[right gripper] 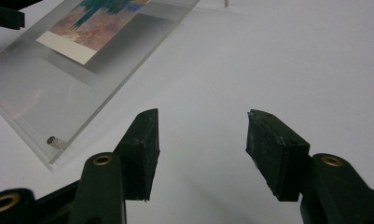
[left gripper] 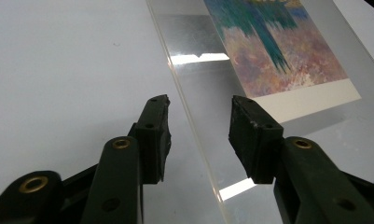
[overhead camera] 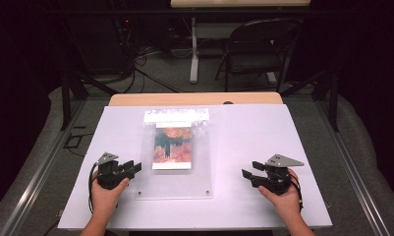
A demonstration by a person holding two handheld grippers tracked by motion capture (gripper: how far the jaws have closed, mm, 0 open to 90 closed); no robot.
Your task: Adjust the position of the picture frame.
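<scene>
- A white bench (overhead camera: 243, 162) carries a clear acrylic frame (overhead camera: 175, 184) lying flat near its middle, with a colourful print (overhead camera: 172, 145) of teal, orange and pink under the clear sheet.
- Small metal studs sit at the frame's near corners; one stud (right gripper: 55, 141) shows at the corner closest to the right gripper.
- Beyond the bench stand a dark folding chair (overhead camera: 261, 49) and a pale table leg (overhead camera: 194, 54), with cables on the floor; none of them is close to the frame.
- The left gripper (overhead camera: 131, 168) is held in a hand (overhead camera: 106, 194) at the frame's left edge. Its jaws stand apart, holding nothing, and in the left gripper view that edge runs between them.
- The right gripper (overhead camera: 249, 172) is held in the other hand (overhead camera: 285, 199) to the right of the frame, apart from it, over bare bench. Its jaws are spread wide and empty.
</scene>
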